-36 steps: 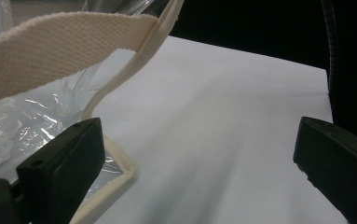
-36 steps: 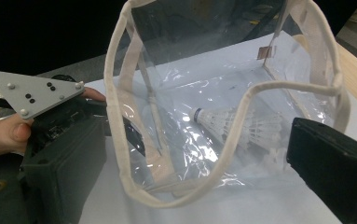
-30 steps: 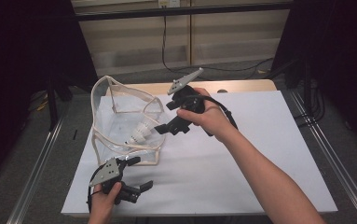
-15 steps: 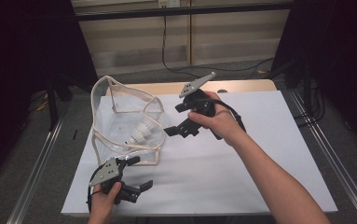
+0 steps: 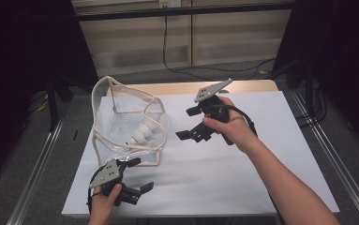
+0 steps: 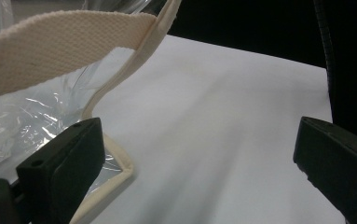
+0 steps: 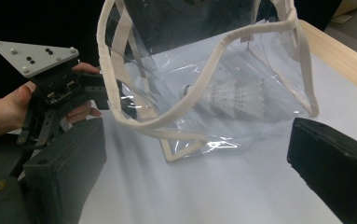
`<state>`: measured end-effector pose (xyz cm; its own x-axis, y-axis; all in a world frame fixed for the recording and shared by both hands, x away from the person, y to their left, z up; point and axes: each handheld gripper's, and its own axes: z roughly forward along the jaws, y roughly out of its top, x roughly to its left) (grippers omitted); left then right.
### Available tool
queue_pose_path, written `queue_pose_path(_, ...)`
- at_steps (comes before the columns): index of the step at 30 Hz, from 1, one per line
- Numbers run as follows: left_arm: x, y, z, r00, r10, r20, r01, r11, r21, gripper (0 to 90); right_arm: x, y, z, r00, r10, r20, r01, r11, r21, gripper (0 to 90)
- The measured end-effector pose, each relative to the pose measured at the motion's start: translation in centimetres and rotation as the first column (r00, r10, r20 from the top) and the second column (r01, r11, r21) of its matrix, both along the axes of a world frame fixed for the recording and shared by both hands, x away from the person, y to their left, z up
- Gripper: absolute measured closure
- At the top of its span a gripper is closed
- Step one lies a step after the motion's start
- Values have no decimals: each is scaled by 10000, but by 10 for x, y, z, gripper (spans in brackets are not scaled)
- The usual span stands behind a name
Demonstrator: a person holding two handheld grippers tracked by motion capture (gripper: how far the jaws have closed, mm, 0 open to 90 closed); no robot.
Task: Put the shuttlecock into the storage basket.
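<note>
the left gripper [image 5: 132, 185] sits low at the near edge of the white worktop [image 5: 224, 178], held in a hand [image 5: 103, 206], its jaws spread wide and empty, just beside the near corner of the bag. the clear plastic tote bag [image 5: 121, 124] with cream webbing trim stands past it, with white shuttlecocks [image 5: 144, 133] lying inside. to the right, the right gripper [image 5: 195, 124] is raised above the worktop, jaws apart and empty, pointing toward the bag.

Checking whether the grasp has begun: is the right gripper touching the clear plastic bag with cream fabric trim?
Apart. The right gripper view shows bare white table between the open right gripper and the clear plastic bag.
</note>
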<state>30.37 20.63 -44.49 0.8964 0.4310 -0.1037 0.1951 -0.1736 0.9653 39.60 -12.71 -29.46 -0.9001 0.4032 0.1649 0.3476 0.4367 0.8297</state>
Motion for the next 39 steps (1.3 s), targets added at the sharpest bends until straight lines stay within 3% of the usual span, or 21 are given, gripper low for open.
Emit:
queue_pose_path(17, -1, 0, 0, 10000, 20, -2, -20, 10000, 20, 22, -9, -25, -13, 9998, -211, 63, 208, 9989, 413, 43)
queue_pose_path(39, -1, 0, 0, 10000, 3, -11, -3, 10000, 40, 22, -22, -55, -33, 9983, -579, -8, 579, 9969, 528, 42)
